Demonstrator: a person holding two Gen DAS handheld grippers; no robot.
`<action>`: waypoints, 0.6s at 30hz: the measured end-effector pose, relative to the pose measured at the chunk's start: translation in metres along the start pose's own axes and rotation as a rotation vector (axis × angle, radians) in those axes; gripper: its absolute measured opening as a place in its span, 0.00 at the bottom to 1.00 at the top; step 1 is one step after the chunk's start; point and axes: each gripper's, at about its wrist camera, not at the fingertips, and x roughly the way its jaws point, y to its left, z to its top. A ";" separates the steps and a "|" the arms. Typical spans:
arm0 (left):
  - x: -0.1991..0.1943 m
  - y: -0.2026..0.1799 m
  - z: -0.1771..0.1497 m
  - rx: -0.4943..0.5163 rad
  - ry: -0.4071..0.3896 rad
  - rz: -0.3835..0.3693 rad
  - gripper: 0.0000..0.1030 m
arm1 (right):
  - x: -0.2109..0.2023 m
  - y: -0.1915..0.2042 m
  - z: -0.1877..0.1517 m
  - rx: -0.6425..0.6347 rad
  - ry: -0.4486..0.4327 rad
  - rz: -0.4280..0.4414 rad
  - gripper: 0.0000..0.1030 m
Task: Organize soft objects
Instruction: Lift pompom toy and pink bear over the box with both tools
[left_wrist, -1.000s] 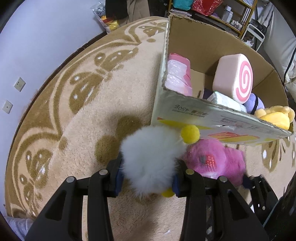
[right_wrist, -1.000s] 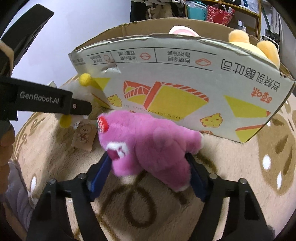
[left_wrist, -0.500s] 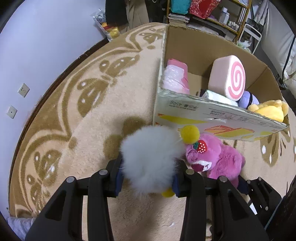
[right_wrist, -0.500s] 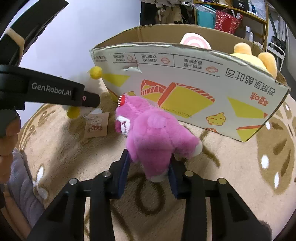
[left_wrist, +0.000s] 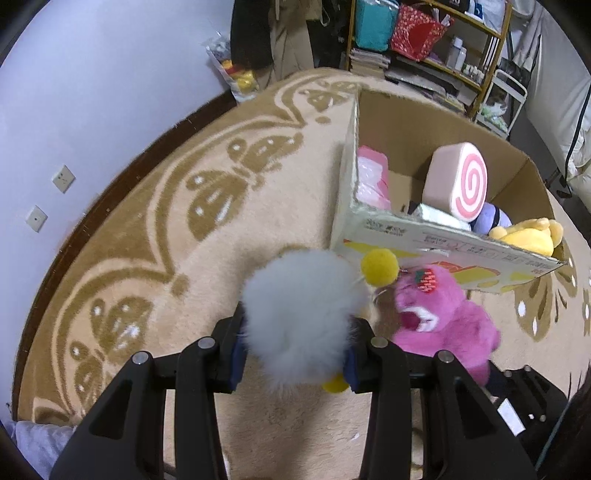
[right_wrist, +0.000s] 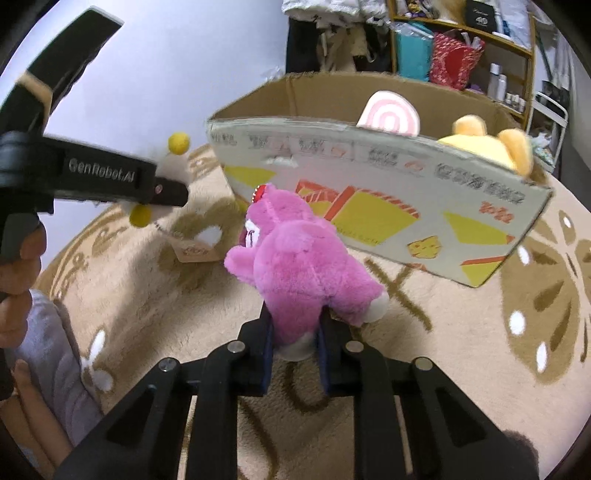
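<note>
Beige carpet (left_wrist: 155, 236) with a brown butterfly pattern covers the floor, with a pale wall to the left and cluttered shelves (left_wrist: 436, 40) behind. From the left wrist view, the left gripper (left_wrist: 295, 350) is clamped on a fluffy white toy (left_wrist: 299, 317) with yellow pompoms, held above the carpet just before the near corner of a cardboard box (left_wrist: 436, 236). Inside the box sit a pink swirl cushion (left_wrist: 458, 181), a pink packet (left_wrist: 371, 181), a purple toy (left_wrist: 495, 218) and a yellow plush (left_wrist: 528, 236). A pink plush bear (left_wrist: 439, 325) hangs just right of the white toy. From the right wrist view, the right gripper (right_wrist: 295, 354) is closed on the pink plush bear's (right_wrist: 295, 266) leg, holding it upright above the carpet (right_wrist: 461, 350) in front of the cardboard box's (right_wrist: 369, 192) printed wall. The left gripper (right_wrist: 110, 181) reaches in from the left, held in a hand (right_wrist: 18, 280), with the yellow pompoms showing beside it.
</note>
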 end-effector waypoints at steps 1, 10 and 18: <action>-0.003 0.001 0.000 0.000 -0.010 0.006 0.38 | -0.006 -0.001 0.000 0.008 -0.013 -0.001 0.20; -0.042 0.003 -0.002 0.016 -0.126 0.034 0.38 | -0.045 -0.012 0.010 0.061 -0.137 -0.017 0.20; -0.076 -0.002 0.000 0.066 -0.243 0.100 0.38 | -0.068 -0.004 0.020 0.040 -0.218 -0.014 0.20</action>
